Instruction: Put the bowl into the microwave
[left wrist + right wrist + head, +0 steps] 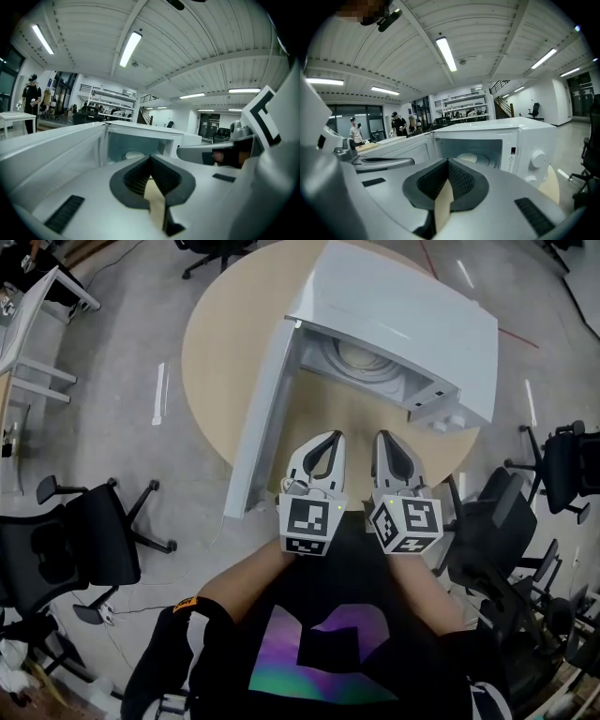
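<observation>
- The microwave [412, 306] sits on the round table [211, 343], and its open mouth faces the person.
- A pale round thing sits deep inside it. It looks like the bowl [359, 356], low on the floor of the oven, so I think the bowl is already in.
- The left gripper [328, 439] has its jaws shut tip to tip. Nothing is between them; only the tan table shows through the small gap lower down.
- The right gripper [384, 437] is the same: jaws together and holding nothing.
- Both grippers are side by side near the table's front edge and point at 12 o'clock, straight at the mouth of the oven.
- From the jaws, the bowl is at 12 o'clock, well apart from both grippers. Neither one touches it.
- The door [258, 418] is swung wide open on the left. In the head view its long side runs from about 1 o'clock down to 7 o'clock.
- The door is just beside the left gripper, at about 10 o'clock from it. The right gripper is farther away, with the left one in between.
- So I think the left gripper is the better one to push the door shut. It would need to go round to the door's outer side and push toward 2 o'clock.
</observation>
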Available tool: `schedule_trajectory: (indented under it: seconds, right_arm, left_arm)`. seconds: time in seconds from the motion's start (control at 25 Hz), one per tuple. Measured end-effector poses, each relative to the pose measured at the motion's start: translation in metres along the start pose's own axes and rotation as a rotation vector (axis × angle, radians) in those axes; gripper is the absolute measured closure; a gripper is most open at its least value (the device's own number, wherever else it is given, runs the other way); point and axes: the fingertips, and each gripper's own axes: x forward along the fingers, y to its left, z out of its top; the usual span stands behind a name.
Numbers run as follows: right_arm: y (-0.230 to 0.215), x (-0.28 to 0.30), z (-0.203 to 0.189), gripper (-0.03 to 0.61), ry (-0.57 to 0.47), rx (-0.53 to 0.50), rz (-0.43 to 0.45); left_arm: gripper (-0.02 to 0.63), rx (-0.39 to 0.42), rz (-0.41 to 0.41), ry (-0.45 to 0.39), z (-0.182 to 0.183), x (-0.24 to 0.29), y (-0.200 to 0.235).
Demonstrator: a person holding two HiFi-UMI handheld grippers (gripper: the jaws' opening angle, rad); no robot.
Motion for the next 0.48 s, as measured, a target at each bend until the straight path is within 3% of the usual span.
schedule_trajectory:
  seconds: [0.48]
  right_arm:
    - [0.001, -0.048, -0.002, 0.56, -0.019, -0.013, 0.056]
  left_arm:
    - [0.568, 0.028, 0.053, -0.022, 0.004, -0.035, -0.032]
